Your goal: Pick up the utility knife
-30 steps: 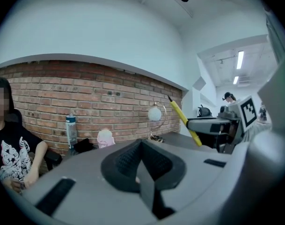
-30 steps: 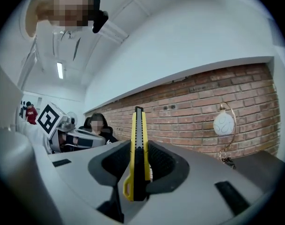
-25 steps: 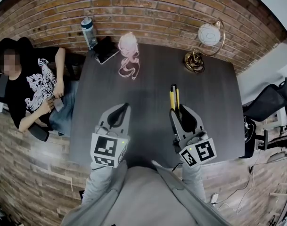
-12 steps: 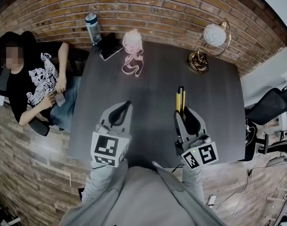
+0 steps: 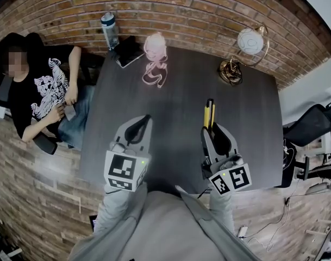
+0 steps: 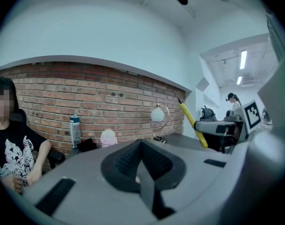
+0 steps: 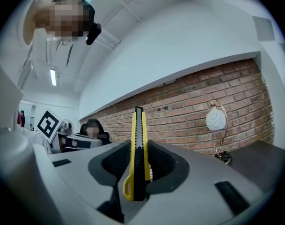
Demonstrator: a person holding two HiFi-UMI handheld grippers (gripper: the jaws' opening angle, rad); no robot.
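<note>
A yellow and black utility knife (image 7: 138, 158) stands upright between the jaws of my right gripper (image 7: 138, 170), which is shut on it; its tip sticks out ahead of the jaws. From the head view the utility knife (image 5: 208, 114) juts forward from my right gripper (image 5: 211, 130) above the dark table (image 5: 176, 107). My left gripper (image 5: 142, 125) hovers beside it on the left, shut, with nothing in it. The left gripper view shows that left gripper (image 6: 141, 165) with its pads together, and the yellow knife (image 6: 193, 124) off to the right.
At the table's far edge are a pink object with a cord (image 5: 154, 50), a black wallet (image 5: 128, 50), a water bottle (image 5: 110, 30) and a globe lamp (image 5: 247, 45). A seated person (image 5: 40, 97) is at the left. An office chair (image 5: 312, 124) stands at the right.
Both grippers have kept still with the knife held the same way. The head view has shifted slightly, so everything sits a little further right in the frame.
</note>
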